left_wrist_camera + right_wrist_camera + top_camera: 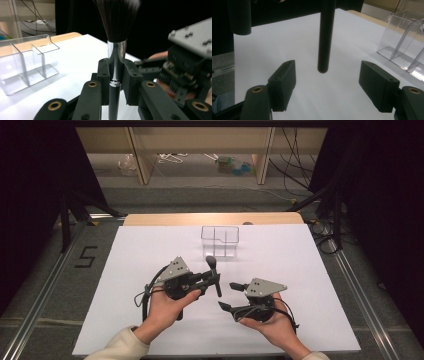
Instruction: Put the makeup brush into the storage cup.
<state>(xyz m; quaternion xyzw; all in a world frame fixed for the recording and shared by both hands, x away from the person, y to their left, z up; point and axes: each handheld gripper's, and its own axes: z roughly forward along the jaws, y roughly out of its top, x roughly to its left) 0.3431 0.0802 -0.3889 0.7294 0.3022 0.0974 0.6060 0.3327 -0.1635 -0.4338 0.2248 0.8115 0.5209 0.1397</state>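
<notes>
Left gripper is clenching the brush upright; right gripper, fingers released, is waiting at its 4 o'clock; organizer at 12.

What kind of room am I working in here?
Likely a lab recording booth, not a home: a white table walled by black curtains, loose cables on the floor, a "5" mark beside the metal rails.

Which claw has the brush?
The left claw, shut on the makeup brush at its chrome ferrule. The right claw is open, holding nothing.
</notes>
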